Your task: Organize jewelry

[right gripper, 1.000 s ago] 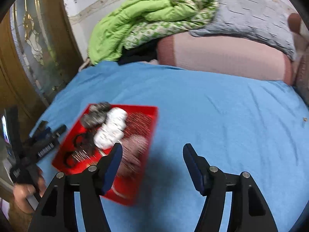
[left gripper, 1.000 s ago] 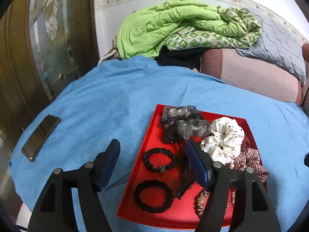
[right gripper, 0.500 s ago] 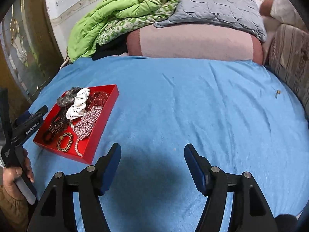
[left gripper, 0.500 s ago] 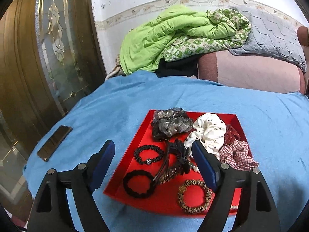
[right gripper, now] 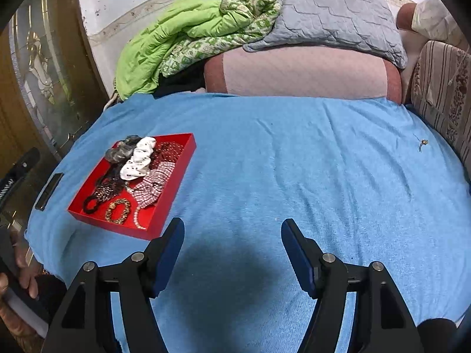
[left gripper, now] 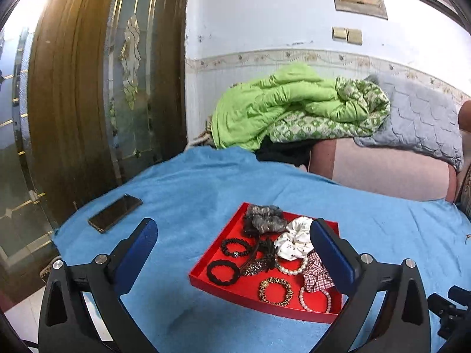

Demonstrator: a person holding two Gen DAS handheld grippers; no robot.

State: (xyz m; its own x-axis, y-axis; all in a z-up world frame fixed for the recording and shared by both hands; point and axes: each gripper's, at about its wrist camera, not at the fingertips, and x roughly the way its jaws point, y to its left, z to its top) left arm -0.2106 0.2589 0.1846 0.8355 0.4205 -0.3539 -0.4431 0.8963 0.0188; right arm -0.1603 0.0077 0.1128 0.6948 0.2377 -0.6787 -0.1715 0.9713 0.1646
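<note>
Red tray (left gripper: 223,247) on the blue bedspread (left gripper: 206,194): scrunchies, black hair ties, leopard bracelet (left gripper: 275,290), pearl bracelet (left gripper: 314,299). All likely light; fabric is soft, beads slippery, so pinch each across its band. Your left gripper (left gripper: 234,236) hovers before the tray, jaws open, empty; right gripper (right gripper: 232,239) likewise, well apart.

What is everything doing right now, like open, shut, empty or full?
Left gripper: open, holding nothing.
Right gripper: open, holding nothing, over bare blue sheet.
Red tray: full of hair ties and bracelets, flat on the sheet.
White scrunchie: lying in the tray.
Pearl bracelet: lying in the tray's near corner.
Phone: screen dark, flat on the sheet.
Green blanket: crumpled in a heap.
</note>
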